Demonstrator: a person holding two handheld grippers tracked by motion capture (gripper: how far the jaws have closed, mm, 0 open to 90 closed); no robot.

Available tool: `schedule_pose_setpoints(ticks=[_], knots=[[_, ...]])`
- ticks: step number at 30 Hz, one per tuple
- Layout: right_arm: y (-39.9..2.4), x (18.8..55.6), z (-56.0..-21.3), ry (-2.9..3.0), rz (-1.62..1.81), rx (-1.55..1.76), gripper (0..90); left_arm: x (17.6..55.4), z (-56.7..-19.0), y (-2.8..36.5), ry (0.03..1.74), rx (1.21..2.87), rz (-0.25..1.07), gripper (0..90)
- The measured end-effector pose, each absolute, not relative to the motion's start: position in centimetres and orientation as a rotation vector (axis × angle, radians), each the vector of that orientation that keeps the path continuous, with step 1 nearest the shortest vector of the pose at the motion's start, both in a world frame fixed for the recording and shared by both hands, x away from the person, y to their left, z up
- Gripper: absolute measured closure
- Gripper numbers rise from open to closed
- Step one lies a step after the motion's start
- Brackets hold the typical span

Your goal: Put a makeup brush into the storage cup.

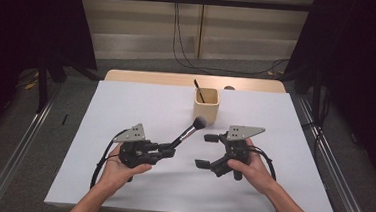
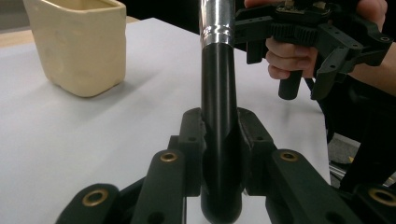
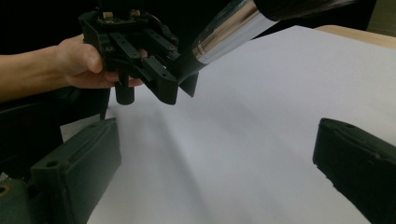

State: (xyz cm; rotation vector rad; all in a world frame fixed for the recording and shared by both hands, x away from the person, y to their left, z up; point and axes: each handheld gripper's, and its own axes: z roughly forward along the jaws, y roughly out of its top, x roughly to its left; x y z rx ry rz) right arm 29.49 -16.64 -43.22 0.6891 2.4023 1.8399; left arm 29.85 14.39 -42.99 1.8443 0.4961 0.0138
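High view: your left gripper [image 1: 170, 149] clamps makeup brush [image 1: 188, 131] by handle, bristles near cream cup [image 1: 206, 107]; your right gripper [image 1: 206, 150] gapes wide, empty.

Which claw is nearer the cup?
Right. The right claw sits open just below the cup; the left claw, gripping the brush, is down-left of it.

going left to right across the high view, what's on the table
left gripper → makeup brush held in it, head up and to the right → cream cup with a dark stick inside → right gripper, jaws apart
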Motion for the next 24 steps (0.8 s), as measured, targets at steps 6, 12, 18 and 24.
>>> schedule_pose_setpoints(ticks=[6, 12, 18, 24], knots=[[-16.5, 29.5, -43.0, 2.371, 1.877, 0.692, 1.2, 30.0, -43.1, 13.6, 0.486, 1.846, 0.022, 74.5], [-16.5, 29.4, -42.6, 2.326, 1.918, 0.704, 6.0, 30.0, -43.2, 12.6, 0.463, 1.841, 0.01, 74.5], [-16.4, 29.5, -42.4, 2.298, 1.953, 0.691, 17.2, 29.9, -43.3, 11.8, 0.44, 1.836, 0.009, 74.5], [-16.0, 29.6, -42.4, 2.286, 1.987, 0.684, 32.7, 29.4, -43.8, 11.4, 0.424, 1.849, 0.011, 74.5]])
